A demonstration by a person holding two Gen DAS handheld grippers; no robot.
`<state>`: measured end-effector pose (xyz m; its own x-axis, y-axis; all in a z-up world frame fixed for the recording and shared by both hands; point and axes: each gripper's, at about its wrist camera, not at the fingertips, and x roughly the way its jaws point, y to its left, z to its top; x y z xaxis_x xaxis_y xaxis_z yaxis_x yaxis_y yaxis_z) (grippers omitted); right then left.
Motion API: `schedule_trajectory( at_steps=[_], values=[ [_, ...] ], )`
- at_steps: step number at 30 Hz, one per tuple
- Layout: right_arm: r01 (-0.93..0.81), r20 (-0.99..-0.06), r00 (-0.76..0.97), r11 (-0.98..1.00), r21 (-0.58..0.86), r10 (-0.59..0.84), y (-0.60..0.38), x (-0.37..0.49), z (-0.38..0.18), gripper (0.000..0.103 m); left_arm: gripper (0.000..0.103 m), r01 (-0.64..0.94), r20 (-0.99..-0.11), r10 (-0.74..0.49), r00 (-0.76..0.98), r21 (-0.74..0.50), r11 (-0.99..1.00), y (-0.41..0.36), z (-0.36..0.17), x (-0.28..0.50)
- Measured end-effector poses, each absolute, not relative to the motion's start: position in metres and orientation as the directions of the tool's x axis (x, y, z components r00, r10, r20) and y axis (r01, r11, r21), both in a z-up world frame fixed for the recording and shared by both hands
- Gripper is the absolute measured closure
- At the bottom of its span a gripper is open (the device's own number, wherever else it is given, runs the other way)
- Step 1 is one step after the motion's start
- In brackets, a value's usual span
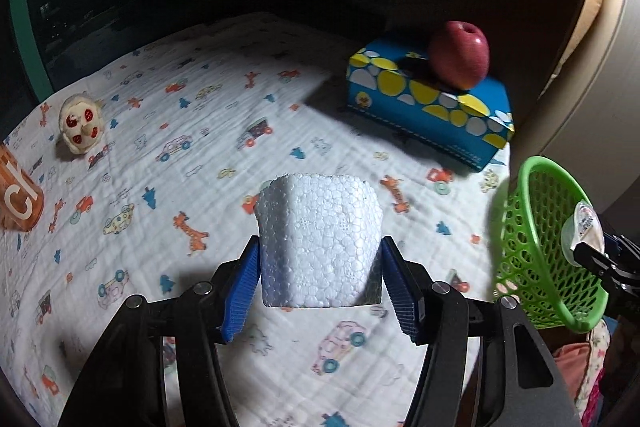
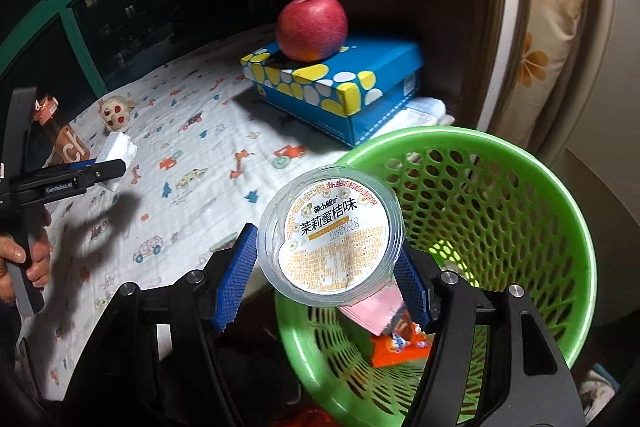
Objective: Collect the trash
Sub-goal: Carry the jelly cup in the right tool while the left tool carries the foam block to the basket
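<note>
A white styrofoam block (image 1: pixel 320 203) sits between the blue pads of my left gripper (image 1: pixel 320 245), which is shut on it and holds it clear of the patterned cloth (image 1: pixel 200 155). The right wrist view shows that same block (image 2: pixel 118 147) in the left gripper (image 2: pixel 110 173) at far left. My right gripper (image 2: pixel 328 247) is shut on a clear plastic jelly cup (image 2: pixel 332 223) with a printed lid, held over the near rim of a green mesh basket (image 2: pixel 500 211). Pink and orange wrappers (image 2: pixel 396 343) lie in the basket. The left wrist view shows the basket (image 1: pixel 540 247) and the cup (image 1: pixel 582 227) at the right edge.
A red apple (image 2: pixel 312 27) rests on a blue and yellow tissue box (image 2: pixel 340 95) at the back right. A small plush toy (image 1: pixel 82 127) and an orange bottle (image 1: pixel 18 199) stand at the left. A hand (image 2: pixel 28 259) grips the left tool. A pillow (image 2: pixel 560 39) leans at right.
</note>
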<state>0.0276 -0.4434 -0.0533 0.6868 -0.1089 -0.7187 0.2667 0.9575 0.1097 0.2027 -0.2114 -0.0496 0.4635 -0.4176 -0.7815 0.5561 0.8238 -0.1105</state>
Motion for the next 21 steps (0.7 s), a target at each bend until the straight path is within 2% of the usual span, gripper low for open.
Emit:
schedule_trajectory(
  at_steps=[17, 21],
  values=[
    [0.409, -0.744, 0.636, 0.907, 0.102, -0.204, -0.503, -0.027, -0.069, 0.038, 0.046, 0.733, -0.759, -0.545, 0.357, -0.134, 0.667, -0.331, -0.027, 0.128],
    [0.429, -0.747, 0.632, 0.896, 0.114, -0.208, -0.513, -0.036, -0.070, 0.033, 0.046, 0.760, -0.764, -0.553, 0.331, -0.132, 0.637, -0.352, -0.030, 0.118]
  ],
)
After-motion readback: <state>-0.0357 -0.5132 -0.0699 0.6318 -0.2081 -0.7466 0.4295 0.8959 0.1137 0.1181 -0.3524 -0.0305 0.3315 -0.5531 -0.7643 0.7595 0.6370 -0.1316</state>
